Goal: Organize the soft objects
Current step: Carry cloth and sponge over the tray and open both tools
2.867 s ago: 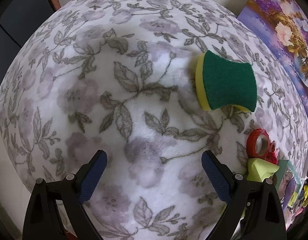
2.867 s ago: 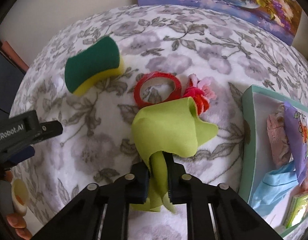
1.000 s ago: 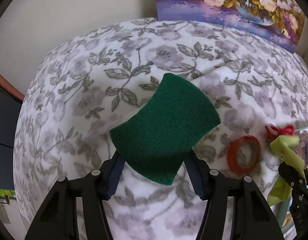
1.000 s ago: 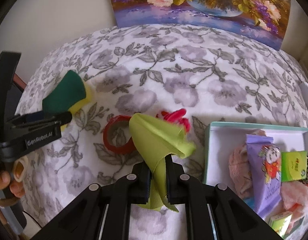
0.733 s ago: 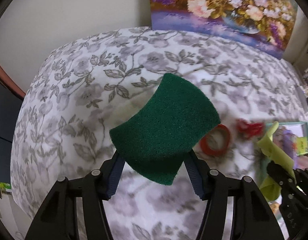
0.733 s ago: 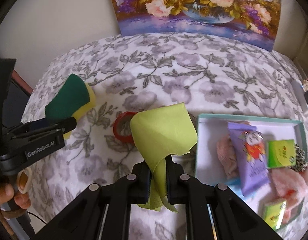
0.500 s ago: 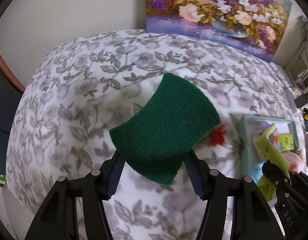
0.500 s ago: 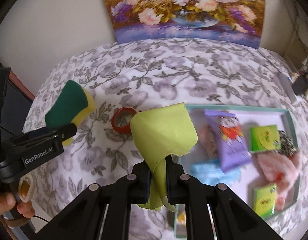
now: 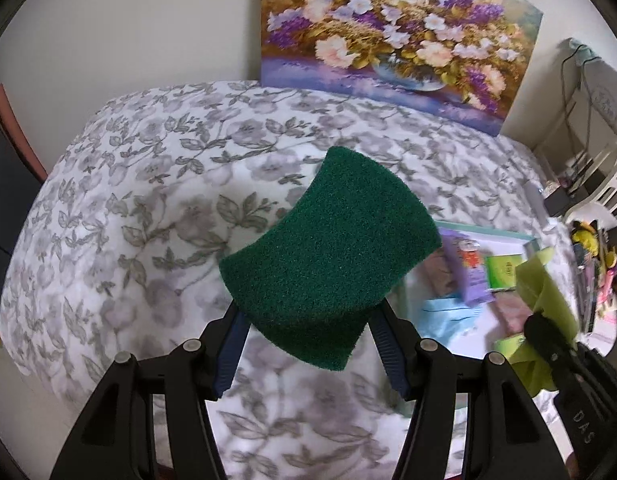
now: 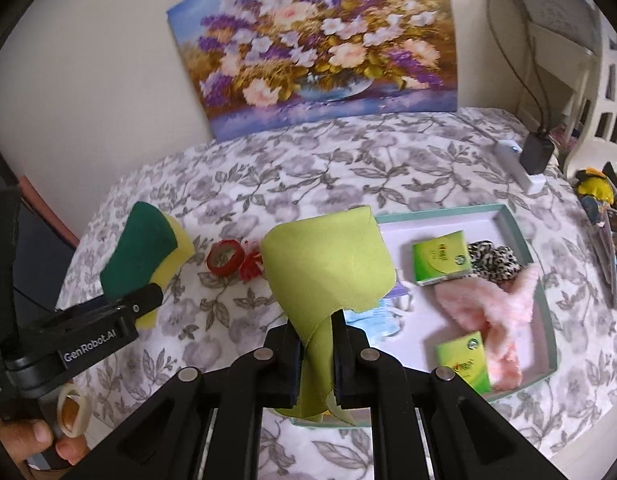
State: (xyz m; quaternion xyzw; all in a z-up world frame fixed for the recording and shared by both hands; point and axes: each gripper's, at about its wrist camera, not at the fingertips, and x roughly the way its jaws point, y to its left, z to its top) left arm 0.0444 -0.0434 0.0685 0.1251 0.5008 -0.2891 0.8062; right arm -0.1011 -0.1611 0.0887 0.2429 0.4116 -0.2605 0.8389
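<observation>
My left gripper (image 9: pixel 310 354) is shut on a green-and-yellow sponge (image 9: pixel 328 256), which it holds up above the floral bedspread (image 9: pixel 148 208). In the right wrist view the same sponge (image 10: pixel 144 256) shows at the left with its yellow side down. My right gripper (image 10: pixel 314 356) is shut on a lime-green cloth (image 10: pixel 328 272), which hangs over the near left corner of a teal-rimmed box (image 10: pixel 520 236). The box holds green packets (image 10: pixel 440 258), a pink fluffy piece (image 10: pixel 496 316), a leopard-print scrunchie (image 10: pixel 494 260) and a light blue cloth (image 10: pixel 372 320).
A red tape ring (image 10: pixel 224 258) and a red-and-white fuzzy piece (image 10: pixel 250 266) lie on the bedspread left of the box. A flower painting (image 10: pixel 320 48) leans on the wall behind. A charger block (image 10: pixel 534 154) and white furniture (image 10: pixel 588 92) stand at the far right.
Both grippers have risen and swung right with the sponge and the cloth still gripped. The box has come fully into view under the cloth, and the tape ring now lies farther left.
</observation>
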